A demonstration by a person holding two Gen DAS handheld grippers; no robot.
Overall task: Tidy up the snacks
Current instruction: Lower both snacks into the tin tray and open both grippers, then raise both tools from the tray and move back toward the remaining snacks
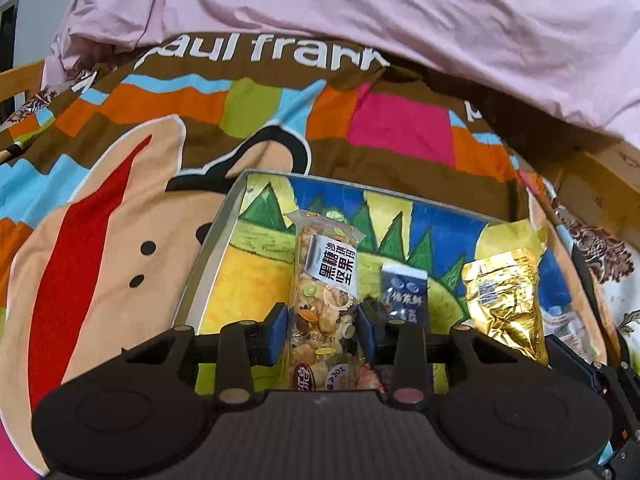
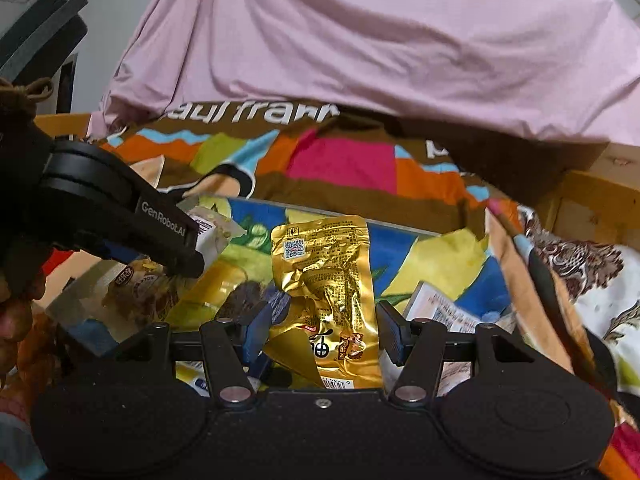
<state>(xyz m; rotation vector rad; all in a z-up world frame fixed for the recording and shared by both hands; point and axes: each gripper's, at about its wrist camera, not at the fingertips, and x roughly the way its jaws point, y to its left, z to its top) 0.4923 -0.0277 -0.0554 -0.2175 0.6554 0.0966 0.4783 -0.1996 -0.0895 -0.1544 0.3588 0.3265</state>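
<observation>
- My left gripper point(image 1: 323, 330) clamps a clear pack of mixed nut snacks point(image 1: 326, 292), its blue pads point(image 1: 277, 330) pressing the wrapper on both sides
- The nut pack stands lengthwise between the jaws, its white label with dark lettering facing up, above the floor of a shallow tray point(image 1: 218, 236) painted with green peaks, blue sky and yellow fields
- Just right of it in the left wrist view a small dark blue packet point(image 1: 404, 292) lies in the tray, and further right a crinkled gold foil pouch point(image 1: 506, 300)
- My right gripper point(image 2: 324, 330) carries that gold foil pouch point(image 2: 324, 280), the left blue pad point(image 2: 256, 334) against its edge and the right pad at its other edge; the pouch is upright in the jaws, a QR code near its top left corner
- Seen from the right wrist, my left gripper point(image 2: 176, 248) reaches in from the left, over the tray's left half, with the nut pack point(image 2: 140, 284) blurred under its fingers
- A white printed packet point(image 2: 440, 308) lies in the tray to the right of the gold pouch, partly hidden behind the right jaw
- The tray point(image 2: 360, 220) rests on a bright patchwork bedspread point(image 1: 160, 120) with a cartoon face and white lettering; a pink quilt point(image 1: 400, 12) is heaped behind it
- A wooden bed frame point(image 2: 592, 200) shows at the right edge, beside a floral cloth point(image 2: 600, 280)
</observation>
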